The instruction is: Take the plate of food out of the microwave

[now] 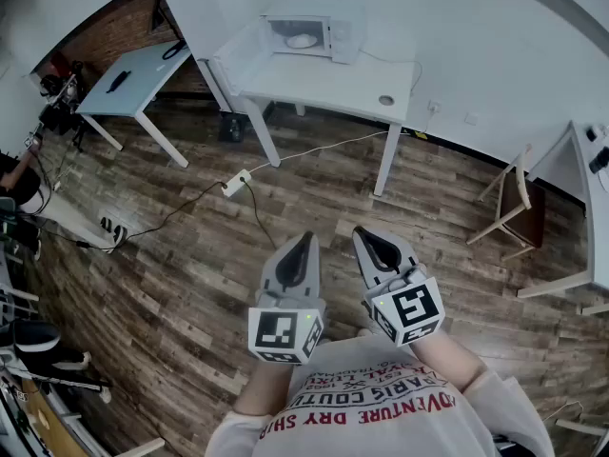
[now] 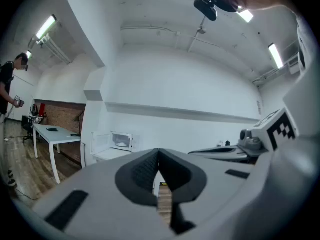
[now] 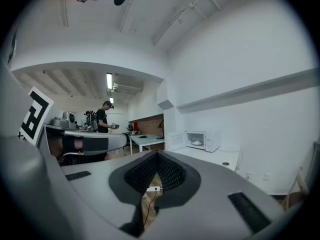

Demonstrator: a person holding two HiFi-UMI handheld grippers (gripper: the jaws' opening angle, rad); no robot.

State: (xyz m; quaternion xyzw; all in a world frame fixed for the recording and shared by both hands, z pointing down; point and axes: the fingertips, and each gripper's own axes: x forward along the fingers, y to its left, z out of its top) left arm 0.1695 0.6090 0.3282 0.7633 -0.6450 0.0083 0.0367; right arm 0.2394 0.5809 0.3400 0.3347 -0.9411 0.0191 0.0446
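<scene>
Left gripper (image 1: pixel 306 240) — plate (image 1: pixel 302 40) well ahead, in microwave (image 1: pixel 346 36)

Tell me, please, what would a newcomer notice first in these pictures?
The two grippers stand out first: the left gripper and the right gripper, low in the head view, both shut and empty above the wooden floor. Next comes the microwave on the white table at the far wall, its door open, with the plate of food inside.
</scene>
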